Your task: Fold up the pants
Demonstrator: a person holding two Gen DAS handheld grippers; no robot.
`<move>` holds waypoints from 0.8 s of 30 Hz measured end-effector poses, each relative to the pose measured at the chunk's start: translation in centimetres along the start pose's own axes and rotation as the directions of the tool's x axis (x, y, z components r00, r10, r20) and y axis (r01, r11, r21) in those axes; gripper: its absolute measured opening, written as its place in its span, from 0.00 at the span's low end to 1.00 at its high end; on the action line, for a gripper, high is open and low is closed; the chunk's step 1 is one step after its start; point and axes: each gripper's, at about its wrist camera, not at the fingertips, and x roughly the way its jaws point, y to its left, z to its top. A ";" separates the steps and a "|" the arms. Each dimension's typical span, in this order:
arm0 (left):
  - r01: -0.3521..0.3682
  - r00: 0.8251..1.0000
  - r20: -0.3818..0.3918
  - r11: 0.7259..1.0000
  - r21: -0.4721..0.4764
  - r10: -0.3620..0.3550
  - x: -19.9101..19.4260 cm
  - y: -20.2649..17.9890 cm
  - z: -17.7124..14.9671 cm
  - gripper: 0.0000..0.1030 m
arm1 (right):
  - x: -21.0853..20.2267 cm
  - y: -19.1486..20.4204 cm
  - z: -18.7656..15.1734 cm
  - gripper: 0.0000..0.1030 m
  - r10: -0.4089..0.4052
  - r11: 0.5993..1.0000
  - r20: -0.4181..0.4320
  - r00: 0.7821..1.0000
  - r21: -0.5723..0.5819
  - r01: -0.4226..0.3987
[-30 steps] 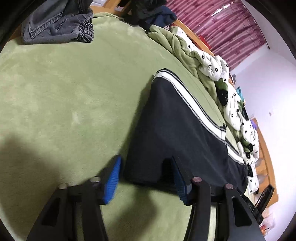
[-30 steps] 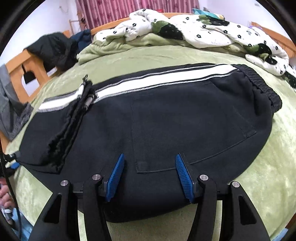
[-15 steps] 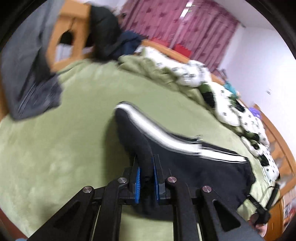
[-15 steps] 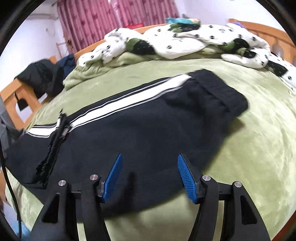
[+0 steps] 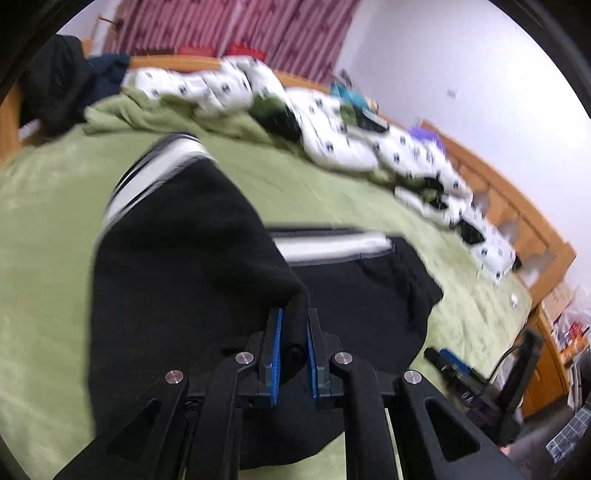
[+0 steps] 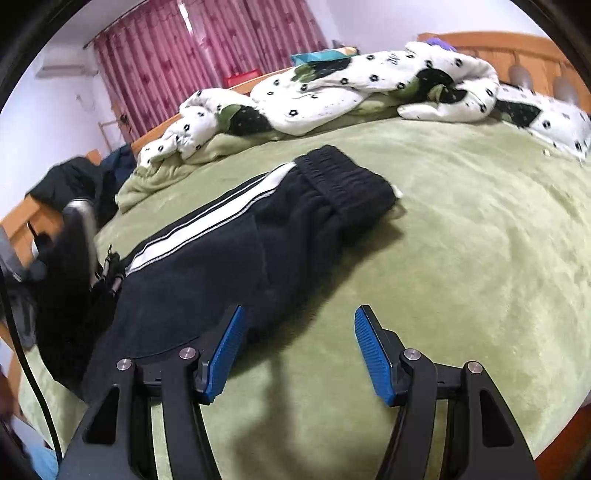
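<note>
While clamped: left claw [image 5: 293, 325], pants [image 5: 177, 266].

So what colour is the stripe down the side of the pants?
White stripe on the black pants, clearest in the right wrist view.

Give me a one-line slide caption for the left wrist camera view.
Left gripper clamps a lifted fold of black pants above a green blanket.

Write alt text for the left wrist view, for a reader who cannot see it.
The left claw is shut on a lifted fold of black pants with white side stripes, raised over the rest of the pants lying on a green blanket. Behind, a crumpled white patterned quilt lies along the bed's far edge, before red curtains; the picture is motion-blurred.
</note>
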 end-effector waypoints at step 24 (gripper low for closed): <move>-0.190 0.982 -0.015 0.979 -0.068 0.190 -7.6 9.6 -5.6 0.47 | 2.0 13.7 1.1 0.59 0.300 0.940 -0.163 0.940 -0.119 -0.320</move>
